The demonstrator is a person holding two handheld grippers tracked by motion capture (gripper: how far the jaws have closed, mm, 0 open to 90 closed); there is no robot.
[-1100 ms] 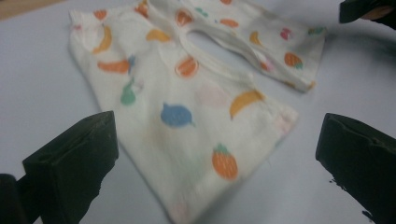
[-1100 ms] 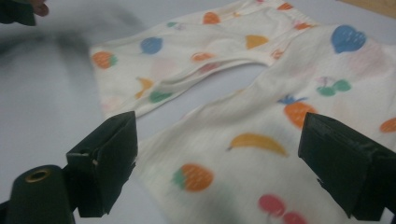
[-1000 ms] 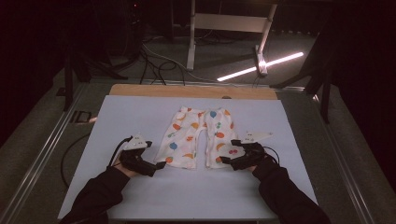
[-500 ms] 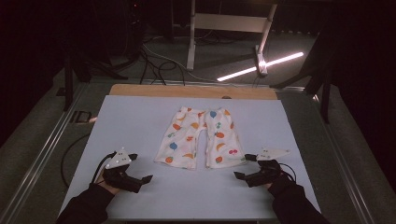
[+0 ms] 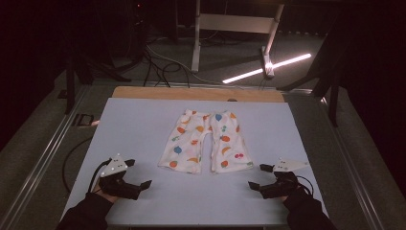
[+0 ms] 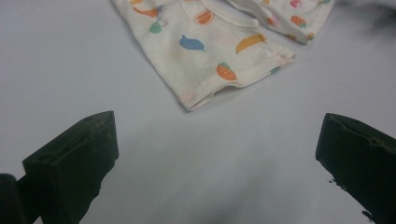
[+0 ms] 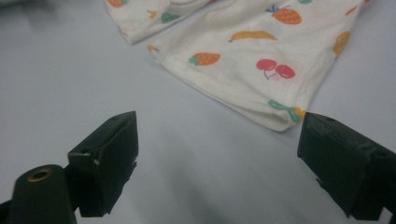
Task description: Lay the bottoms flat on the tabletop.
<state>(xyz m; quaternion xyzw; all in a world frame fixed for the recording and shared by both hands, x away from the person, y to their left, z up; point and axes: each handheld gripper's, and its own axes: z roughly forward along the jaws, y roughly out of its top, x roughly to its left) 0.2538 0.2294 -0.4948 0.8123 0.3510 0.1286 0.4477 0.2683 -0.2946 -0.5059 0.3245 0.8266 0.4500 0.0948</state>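
The left gripper (image 5: 139, 178) is held with jaws wide apart, nothing between them, near the left leg hem of the fruit-print trousers (image 5: 203, 142). The trousers are laid flat at the middle of the table (image 5: 134, 124). Near their right hem, the right gripper (image 5: 257, 178) is likewise spread and empty.

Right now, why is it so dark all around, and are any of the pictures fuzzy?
High view: the table is lit, the room behind dark except one bright light strip. Left gripper view: the pants look sharp, the top right corner smeared. Right gripper view: the near tongs are slightly soft.
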